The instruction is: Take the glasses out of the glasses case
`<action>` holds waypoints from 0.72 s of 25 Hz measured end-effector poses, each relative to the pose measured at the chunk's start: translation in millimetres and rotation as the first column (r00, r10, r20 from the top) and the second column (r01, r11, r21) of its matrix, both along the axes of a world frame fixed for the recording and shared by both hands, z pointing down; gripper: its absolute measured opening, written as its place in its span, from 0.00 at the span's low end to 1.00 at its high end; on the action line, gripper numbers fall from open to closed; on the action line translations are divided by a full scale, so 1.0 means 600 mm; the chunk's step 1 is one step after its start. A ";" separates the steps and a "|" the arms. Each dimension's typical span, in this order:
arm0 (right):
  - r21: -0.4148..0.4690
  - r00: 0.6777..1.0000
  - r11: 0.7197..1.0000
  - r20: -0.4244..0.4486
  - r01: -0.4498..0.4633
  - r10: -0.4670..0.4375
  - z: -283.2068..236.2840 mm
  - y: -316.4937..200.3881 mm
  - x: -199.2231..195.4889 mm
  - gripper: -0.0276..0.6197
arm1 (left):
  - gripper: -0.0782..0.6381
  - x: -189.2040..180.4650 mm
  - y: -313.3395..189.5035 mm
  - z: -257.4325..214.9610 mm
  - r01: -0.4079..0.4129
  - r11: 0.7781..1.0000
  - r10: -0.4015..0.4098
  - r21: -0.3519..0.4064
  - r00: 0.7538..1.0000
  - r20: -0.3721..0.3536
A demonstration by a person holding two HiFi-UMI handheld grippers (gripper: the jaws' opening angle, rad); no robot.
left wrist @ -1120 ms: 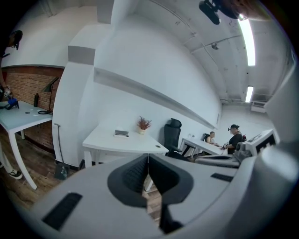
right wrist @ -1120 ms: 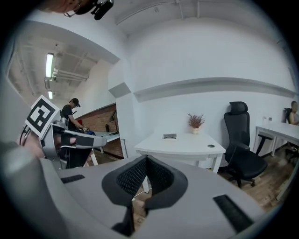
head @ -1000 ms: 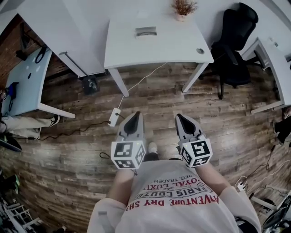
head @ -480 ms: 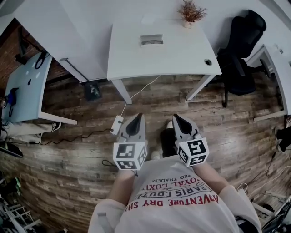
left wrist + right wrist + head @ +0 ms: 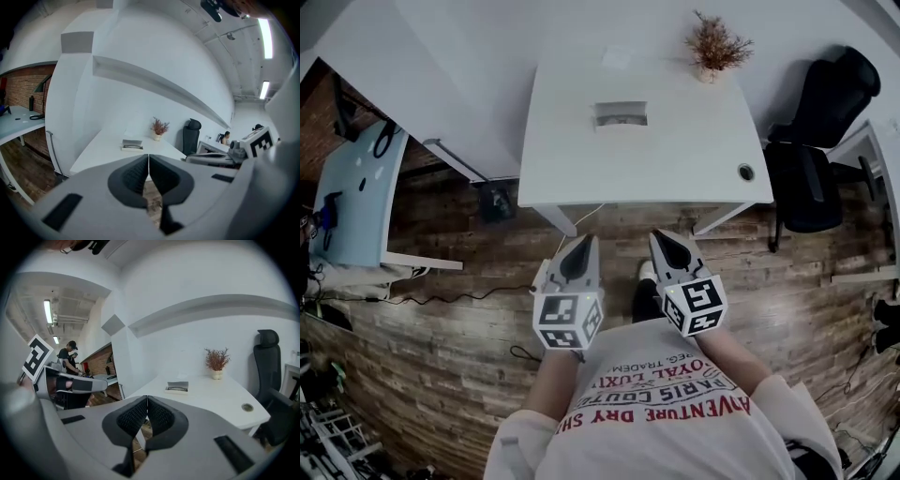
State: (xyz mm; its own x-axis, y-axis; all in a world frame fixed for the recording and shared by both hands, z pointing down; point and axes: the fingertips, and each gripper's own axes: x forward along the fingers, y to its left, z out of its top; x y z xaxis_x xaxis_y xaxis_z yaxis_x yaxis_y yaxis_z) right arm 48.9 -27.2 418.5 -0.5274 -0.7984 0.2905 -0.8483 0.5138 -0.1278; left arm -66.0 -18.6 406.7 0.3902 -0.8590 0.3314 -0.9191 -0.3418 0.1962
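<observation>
In the head view my left hand-held gripper (image 5: 581, 242) and my right hand-held gripper (image 5: 662, 238) are side by side over the wooden floor (image 5: 469, 328), tips just short of the near edge of the white surface (image 5: 572, 169). Each gripper view shows its jaws pressed together with nothing between them. The glasses case (image 5: 621, 114) lies toward the far middle of the surface, well apart from both tips. Only the gripper views show it open, with the dark glasses (image 5: 177, 390) lying in it. The head view alone gives the layout: a potted plant (image 5: 715, 47) at the far right corner, a cable hole (image 5: 746, 172) near the right front corner, and a black chair (image 5: 820, 131) off the right edge. Open surface runs from the near edge to the case.
</observation>
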 end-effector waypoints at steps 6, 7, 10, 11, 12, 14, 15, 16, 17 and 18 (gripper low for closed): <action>0.008 0.999 0.999 -0.007 0.049 -0.048 -0.017 -0.175 0.043 0.06 | 0.12 0.040 -0.167 -0.010 0.044 0.999 -0.044 -0.010 0.999 -0.011; 0.005 0.999 0.999 -0.009 0.053 -0.053 -0.016 -0.203 0.049 0.06 | 0.12 0.047 -0.193 -0.010 0.050 0.999 -0.050 -0.011 0.999 -0.011; -0.007 0.998 0.998 -0.016 0.062 -0.062 -0.009 -0.277 0.066 0.06 | 0.12 0.060 -0.264 -0.003 0.071 0.997 -0.071 -0.021 0.997 -0.011; -0.009 0.998 0.998 -0.017 0.063 -0.063 -0.006 -0.300 0.072 0.06 | 0.12 0.064 -0.285 0.000 0.077 0.997 -0.077 -0.024 0.997 -0.010; -0.012 0.998 0.998 -0.017 0.063 -0.063 -0.004 -0.320 0.078 0.06 | 0.12 0.067 -0.304 0.002 0.082 0.996 -0.082 -0.027 0.997 -0.008; -0.022 0.998 0.998 -0.013 0.062 -0.062 0.001 -0.353 0.087 0.06 | 0.12 0.069 -0.335 0.006 0.089 0.995 -0.089 -0.033 0.996 -0.002; -0.027 0.998 0.998 -0.013 0.061 -0.062 0.005 -0.366 0.090 0.06 | 0.12 0.069 -0.346 0.009 0.093 0.995 -0.093 -0.037 0.996 0.000; -0.032 0.998 0.998 -0.014 0.061 -0.062 0.009 -0.377 0.091 0.06 | 0.12 0.067 -0.356 0.014 0.096 0.994 -0.097 -0.044 0.995 0.001; -0.036 0.998 0.997 -0.016 0.062 -0.062 0.012 -0.387 0.091 0.06 | 0.12 0.065 -0.366 0.018 0.100 0.994 -0.101 -0.051 0.995 0.000; -0.039 0.998 0.997 -0.017 0.062 -0.063 0.015 -0.397 0.090 0.06 | 0.12 0.063 -0.376 0.023 0.104 0.993 -0.104 -0.058 0.995 -0.002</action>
